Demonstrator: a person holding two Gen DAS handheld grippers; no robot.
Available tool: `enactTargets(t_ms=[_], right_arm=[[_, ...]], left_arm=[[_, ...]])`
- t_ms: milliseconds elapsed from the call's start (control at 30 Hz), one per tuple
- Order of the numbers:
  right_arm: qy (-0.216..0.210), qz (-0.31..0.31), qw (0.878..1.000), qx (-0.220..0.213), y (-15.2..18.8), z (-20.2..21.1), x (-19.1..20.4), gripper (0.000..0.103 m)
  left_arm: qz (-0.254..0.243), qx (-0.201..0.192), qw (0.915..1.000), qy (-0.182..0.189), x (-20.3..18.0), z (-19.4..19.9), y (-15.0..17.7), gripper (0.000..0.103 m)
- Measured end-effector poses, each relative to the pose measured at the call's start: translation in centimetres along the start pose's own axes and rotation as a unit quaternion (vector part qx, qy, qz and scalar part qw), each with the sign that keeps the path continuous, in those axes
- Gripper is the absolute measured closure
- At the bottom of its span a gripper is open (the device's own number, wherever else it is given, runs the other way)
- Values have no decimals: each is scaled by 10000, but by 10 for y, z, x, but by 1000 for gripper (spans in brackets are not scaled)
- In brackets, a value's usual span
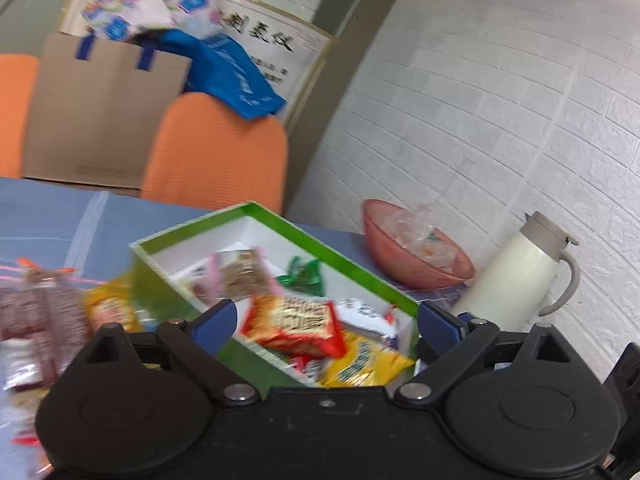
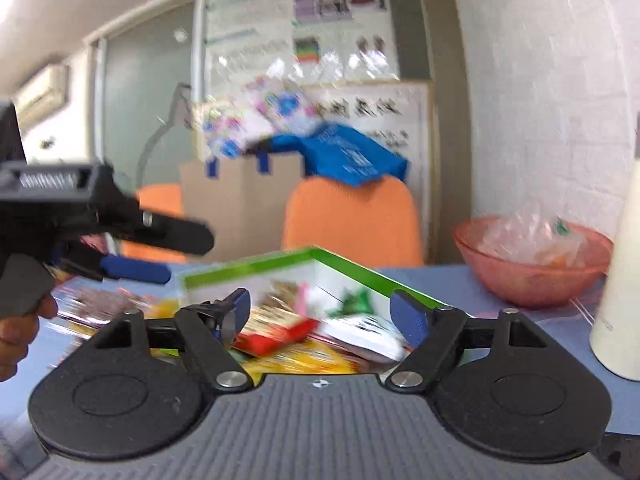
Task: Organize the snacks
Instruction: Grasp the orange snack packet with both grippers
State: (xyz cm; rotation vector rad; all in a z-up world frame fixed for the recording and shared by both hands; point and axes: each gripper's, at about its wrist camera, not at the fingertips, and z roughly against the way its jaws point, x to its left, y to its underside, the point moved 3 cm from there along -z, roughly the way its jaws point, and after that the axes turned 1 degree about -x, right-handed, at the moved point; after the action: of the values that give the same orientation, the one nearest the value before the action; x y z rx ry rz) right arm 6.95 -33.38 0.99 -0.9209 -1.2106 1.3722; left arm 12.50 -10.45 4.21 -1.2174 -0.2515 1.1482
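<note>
Green box (image 1: 276, 220) half filled, loose snacks waiting on the blue worktop (image 1: 60, 216)

Both claws stand wide and hold nothing: the left claw (image 1: 326, 320) and the right claw (image 2: 320, 312) each hover at the box's near edge. Packets already lie inside, a red packet (image 1: 300, 322) among them, while the loose packets (image 1: 36, 320) sit just left of the box. A good next pick would likely take one packet by its edge, closing gently so the contents are not crushed.

Green-rimmed white box (image 1: 280, 224), red-and-yellow snack packets (image 1: 296, 324), orange chairs (image 1: 216, 156), pink bowl (image 1: 416, 264), blue tablecloth (image 1: 60, 216).
</note>
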Motion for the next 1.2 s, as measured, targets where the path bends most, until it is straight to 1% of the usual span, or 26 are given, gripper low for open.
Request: enactTargets(t_ms=[67,167,233,300,367,433,567,667,767,933,1000,1067,1200], right_arm=[[-218,-25,9997,-82,-3,9,14,0],[-661,-109,9977,-69,-2,18,33,0],[-953,-163,9953,74,3,17,48,0],[-1276,-77,9914,267,10,15,65,0],[-1469,51,9882,434,17,10,80,0],[-1605,170,9843,718,23,2,93,0],[-1794,627,9746,1181,38,-22,118,0],[-1856,998,9678,1376,43,-42,131,0],[-2035,1281,9593,1484,44,-63,141,0],[-2431,1760,9392,1671,47,-96,158,0],[-2546,1777,9312,1909,53,-106,159,0],[-2437,1586,9339,2081,56,-103,153,0],[-2350,1092,9416,2151,58,-69,142,0]], left_arm=[[86,-129,9998,-155,12,23,9,0],[343,-151,9986,-364,33,46,26,0],[471,-56,9975,-527,48,54,39,0],[517,101,9967,-622,60,57,50,0],[668,243,9947,-746,74,62,60,0],[866,190,9930,-779,87,74,67,0],[1070,28,9903,-889,103,98,74,0],[1155,-13,9890,-925,110,110,77,0],[1209,-46,9885,-903,114,117,78,0],[1346,-106,9873,-841,118,122,80,0],[1364,-65,9873,-814,118,122,82,0],[1381,4,9876,-752,117,120,85,0],[1419,258,9881,-531,114,100,92,0]])
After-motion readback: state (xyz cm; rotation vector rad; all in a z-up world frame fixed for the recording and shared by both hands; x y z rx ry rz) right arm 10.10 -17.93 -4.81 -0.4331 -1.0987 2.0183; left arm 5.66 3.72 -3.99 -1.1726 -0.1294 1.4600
